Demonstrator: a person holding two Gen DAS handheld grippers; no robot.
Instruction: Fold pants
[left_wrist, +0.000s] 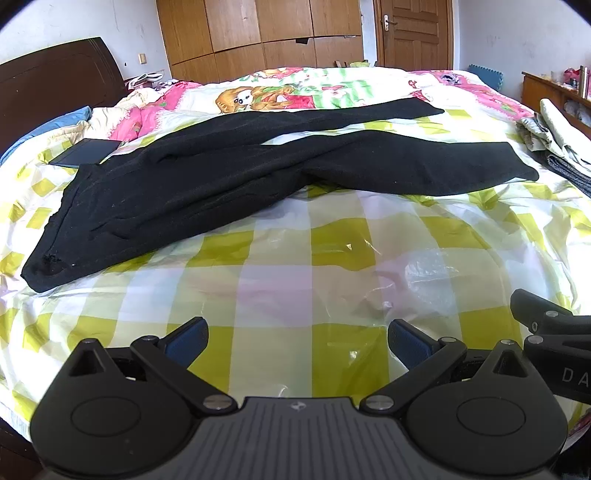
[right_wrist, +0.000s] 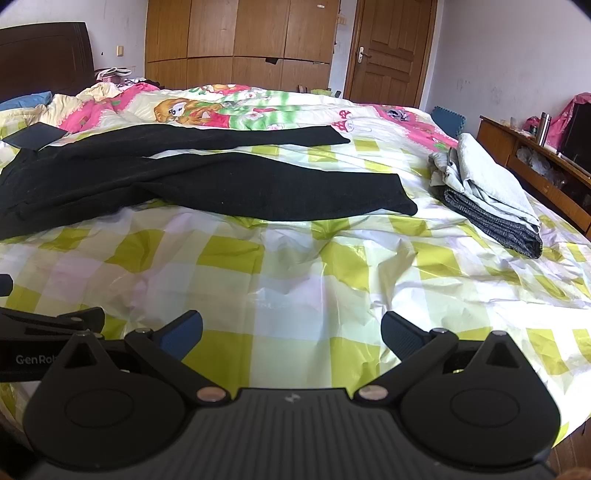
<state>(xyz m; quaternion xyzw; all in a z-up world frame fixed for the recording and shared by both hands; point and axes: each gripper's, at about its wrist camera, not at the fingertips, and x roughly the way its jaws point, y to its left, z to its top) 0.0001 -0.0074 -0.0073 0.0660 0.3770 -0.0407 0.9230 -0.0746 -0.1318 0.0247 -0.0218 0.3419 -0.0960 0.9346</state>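
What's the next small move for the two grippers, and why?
Probably reach both forward to the black pants: the left gripper and right gripper are open, empty, hovering over checkered sheet, short of the pants, whose legs lie spread and unfolded.

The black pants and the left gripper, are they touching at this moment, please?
Apart. The left wrist view shows checked bedspread between the open left gripper and the black pants.

Left gripper (left_wrist: 297, 341): jaws spread wide, nothing between the blue pads (left_wrist: 186, 341). Right gripper (right_wrist: 291, 334): same, jaws wide apart, empty. Both level, side by side, close together.
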